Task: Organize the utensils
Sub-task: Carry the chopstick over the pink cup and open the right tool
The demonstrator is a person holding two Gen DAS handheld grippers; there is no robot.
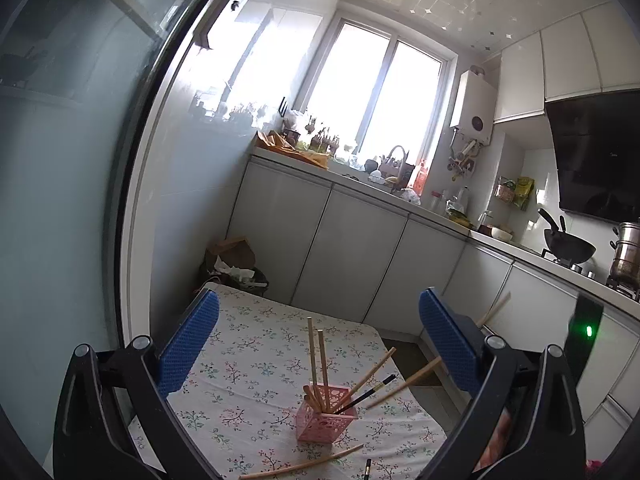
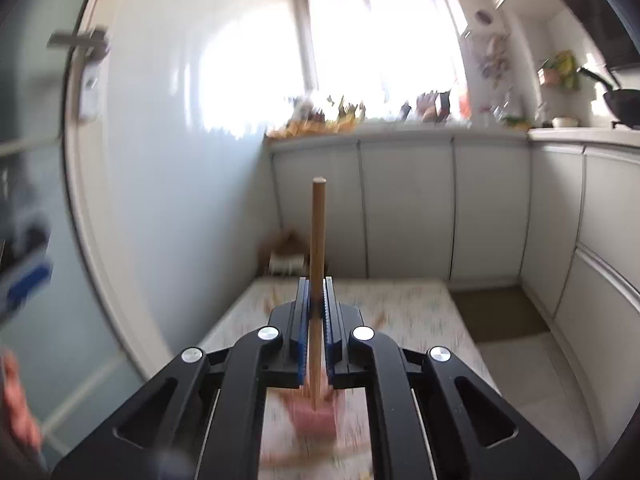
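Observation:
A pink perforated holder (image 1: 326,416) stands on the flowered tablecloth (image 1: 248,344) with several wooden chopsticks and one black one leaning in it. A loose wooden chopstick (image 1: 304,466) and a black one (image 1: 367,468) lie in front of it. My left gripper (image 1: 320,300) hangs open above the table, with nothing between its blue pads (image 1: 188,348). My right gripper (image 2: 316,284) is shut on a wooden chopstick (image 2: 318,240) that stands upright, its lower end over the blurred pink holder (image 2: 312,416). The right wrist view is smeared by motion.
Grey cabinets (image 1: 352,248) and a cluttered counter (image 1: 360,176) run behind and right of the table. A wok (image 1: 568,248) and a steel pot (image 1: 626,256) sit on the stove. A bin with paper (image 1: 236,268) stands past the table's far edge. A glass door (image 1: 60,160) is at left.

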